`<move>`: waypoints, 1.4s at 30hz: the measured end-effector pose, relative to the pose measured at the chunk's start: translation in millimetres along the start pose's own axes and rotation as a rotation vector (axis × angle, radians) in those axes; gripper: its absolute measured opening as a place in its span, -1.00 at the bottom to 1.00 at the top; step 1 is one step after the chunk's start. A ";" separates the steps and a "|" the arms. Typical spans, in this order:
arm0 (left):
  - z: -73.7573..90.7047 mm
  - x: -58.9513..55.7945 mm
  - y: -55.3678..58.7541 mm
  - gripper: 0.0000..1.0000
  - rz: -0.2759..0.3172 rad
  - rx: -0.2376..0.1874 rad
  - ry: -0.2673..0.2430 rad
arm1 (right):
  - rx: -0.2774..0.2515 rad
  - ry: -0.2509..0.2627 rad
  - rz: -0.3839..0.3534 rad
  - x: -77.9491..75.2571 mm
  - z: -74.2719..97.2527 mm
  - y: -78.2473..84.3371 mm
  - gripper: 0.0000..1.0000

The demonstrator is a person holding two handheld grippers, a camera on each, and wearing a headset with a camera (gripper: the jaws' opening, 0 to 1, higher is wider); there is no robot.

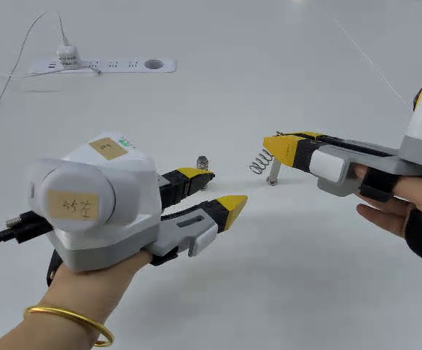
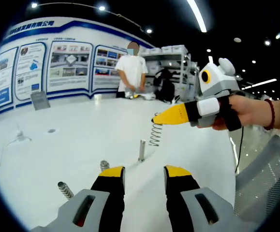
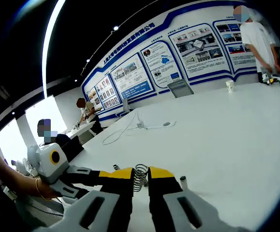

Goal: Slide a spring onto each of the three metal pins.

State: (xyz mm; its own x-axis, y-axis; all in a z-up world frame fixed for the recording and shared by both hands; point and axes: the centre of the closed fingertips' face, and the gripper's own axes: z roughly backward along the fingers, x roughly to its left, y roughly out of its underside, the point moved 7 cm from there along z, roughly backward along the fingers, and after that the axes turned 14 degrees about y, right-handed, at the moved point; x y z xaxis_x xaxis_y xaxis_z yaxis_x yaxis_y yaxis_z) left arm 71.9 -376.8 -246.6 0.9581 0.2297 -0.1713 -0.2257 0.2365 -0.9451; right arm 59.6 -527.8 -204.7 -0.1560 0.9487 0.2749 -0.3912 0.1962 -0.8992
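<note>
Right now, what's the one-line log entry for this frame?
right gripper: shut on spring | spring: beside bare pin, not on it | left gripper: open, holding nothing

A wide white tabletop (image 1: pixel 283 277) spreads across the head view, with a white power strip (image 1: pixel 112 65) at upper left. In the left gripper view, blue-edged display panels (image 2: pixel 38 63) cover the wall (image 2: pixel 96 35) at left, a strip light (image 2: pixel 197 14) glows at top, and shelving (image 2: pixel 181 58) stands at centre

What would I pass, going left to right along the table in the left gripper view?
Spring-covered pin → second pin → bare pin → held spring → person's hand.
</note>
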 end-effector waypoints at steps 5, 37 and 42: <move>9.9 0.8 0.0 -0.19 -0.024 0.024 -0.035 | -0.019 0.019 0.067 -3.0 -2.5 -5.1 -0.76; 48.5 15.5 9.8 0.67 0.014 0.030 -0.166 | -0.044 0.144 0.283 -28.6 -18.9 -9.9 -0.76; 51.6 18.7 12.2 0.80 0.034 0.030 -0.185 | -0.037 0.169 0.318 -33.1 -22.3 -8.7 -0.76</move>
State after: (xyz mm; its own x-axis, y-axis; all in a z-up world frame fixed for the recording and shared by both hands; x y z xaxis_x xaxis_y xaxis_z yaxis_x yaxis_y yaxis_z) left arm 77.9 -320.9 -247.0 0.9015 0.4071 -0.1466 -0.2656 0.2533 -0.9302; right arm 88.3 -555.4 -213.5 -0.1114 0.9907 -0.0776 -0.3134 -0.1091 -0.9433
